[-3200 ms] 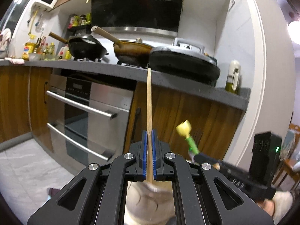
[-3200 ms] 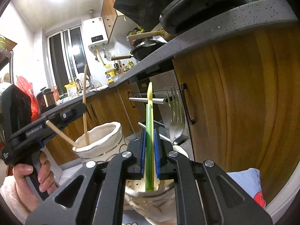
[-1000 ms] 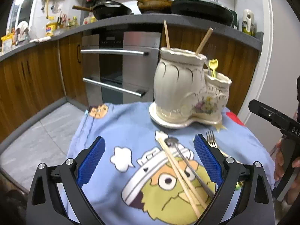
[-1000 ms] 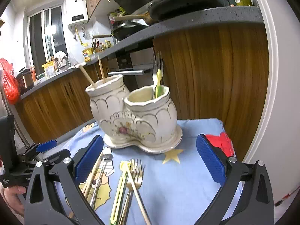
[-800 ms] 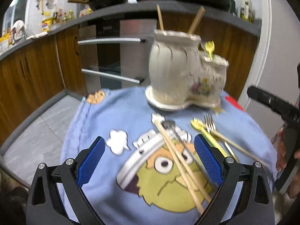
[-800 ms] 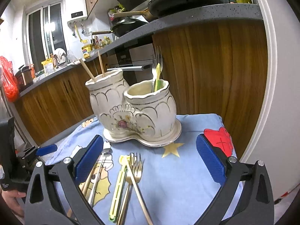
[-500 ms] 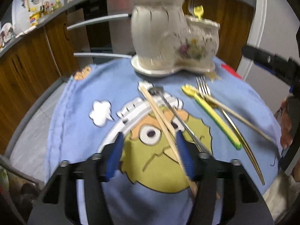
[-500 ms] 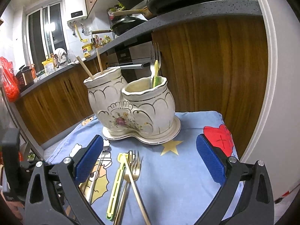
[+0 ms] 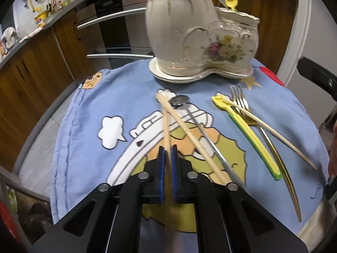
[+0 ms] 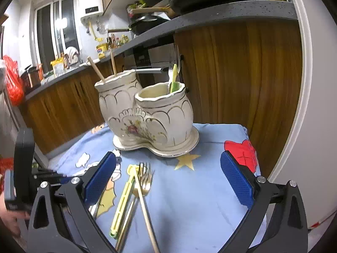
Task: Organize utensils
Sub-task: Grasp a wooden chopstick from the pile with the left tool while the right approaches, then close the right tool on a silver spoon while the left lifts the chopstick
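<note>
Left wrist view: my left claw (image 9: 166,154) has pinched a chopstick (image 9: 166,126) lying on the cloth (image 9: 84,126); next I lift it to the taller pot (image 9: 177,29); my right claw (image 10: 168,179) gapes empty.

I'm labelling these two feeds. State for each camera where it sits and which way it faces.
Left wrist view: sits on the left tongs, looking steeply down at the blue cloth; its pads are shut on a wooden chopstick; a bit of the person's other hand shows at the right edge.
Right wrist view: sits on the right tongs, open, looking more level at the ceramic holder and the kitchen cabinets beyond; the left tongs and a hand appear at far left.
Shared: holder, cloth, the gold fork and the yellow-green utensil.
</note>
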Motion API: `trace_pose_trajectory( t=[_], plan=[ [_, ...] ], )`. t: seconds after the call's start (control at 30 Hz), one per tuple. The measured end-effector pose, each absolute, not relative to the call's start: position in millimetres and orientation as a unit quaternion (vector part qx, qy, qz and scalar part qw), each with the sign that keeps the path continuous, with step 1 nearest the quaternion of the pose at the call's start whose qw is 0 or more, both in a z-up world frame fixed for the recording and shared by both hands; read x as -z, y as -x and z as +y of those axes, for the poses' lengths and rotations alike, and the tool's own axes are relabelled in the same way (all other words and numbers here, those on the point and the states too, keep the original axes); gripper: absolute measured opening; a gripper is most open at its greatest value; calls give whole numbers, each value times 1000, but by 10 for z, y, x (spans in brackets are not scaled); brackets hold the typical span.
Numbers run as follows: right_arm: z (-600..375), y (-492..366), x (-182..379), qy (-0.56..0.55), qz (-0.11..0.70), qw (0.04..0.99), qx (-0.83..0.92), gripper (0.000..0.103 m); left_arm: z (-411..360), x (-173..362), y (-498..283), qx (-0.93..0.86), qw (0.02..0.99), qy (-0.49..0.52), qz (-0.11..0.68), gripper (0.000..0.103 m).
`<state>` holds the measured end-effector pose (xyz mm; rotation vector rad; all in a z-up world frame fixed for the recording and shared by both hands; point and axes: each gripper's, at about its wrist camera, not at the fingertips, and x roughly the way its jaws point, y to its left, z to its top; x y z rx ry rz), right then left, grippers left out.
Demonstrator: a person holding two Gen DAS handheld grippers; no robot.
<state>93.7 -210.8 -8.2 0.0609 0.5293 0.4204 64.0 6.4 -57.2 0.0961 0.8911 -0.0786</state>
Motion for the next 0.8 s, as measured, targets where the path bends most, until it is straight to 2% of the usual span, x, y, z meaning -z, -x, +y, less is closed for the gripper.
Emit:
trace_pose_trajectory(
  t=[0.17, 0.33, 0.5, 0.53, 0.63, 0.8],
  plan=[
    [-2022, -956, 178, 17, 292, 932, -213, 96, 251, 545, -605, 17, 907, -29, 419, 6],
    [-1885, -962, 286, 39, 326, 915, -236, 74, 410, 439, -489, 4, 918, -16, 396, 6],
    [-1706, -888, 295, 34, 332, 903, -272, 56, 520, 357, -435, 4, 931, 11, 365, 6],
    [-1642, -881, 304, 36, 335, 899, -280, 48, 531, 341, -423, 13, 935, 21, 354, 6],
    [-1386, -850, 324, 59, 341, 892, -290, 34, 531, 342, -412, 28, 941, 41, 334, 6],
    [-1015, -926, 374, 84, 361, 882, -292, 29, 477, 345, -360, 50, 949, 45, 309, 6]
  ],
)
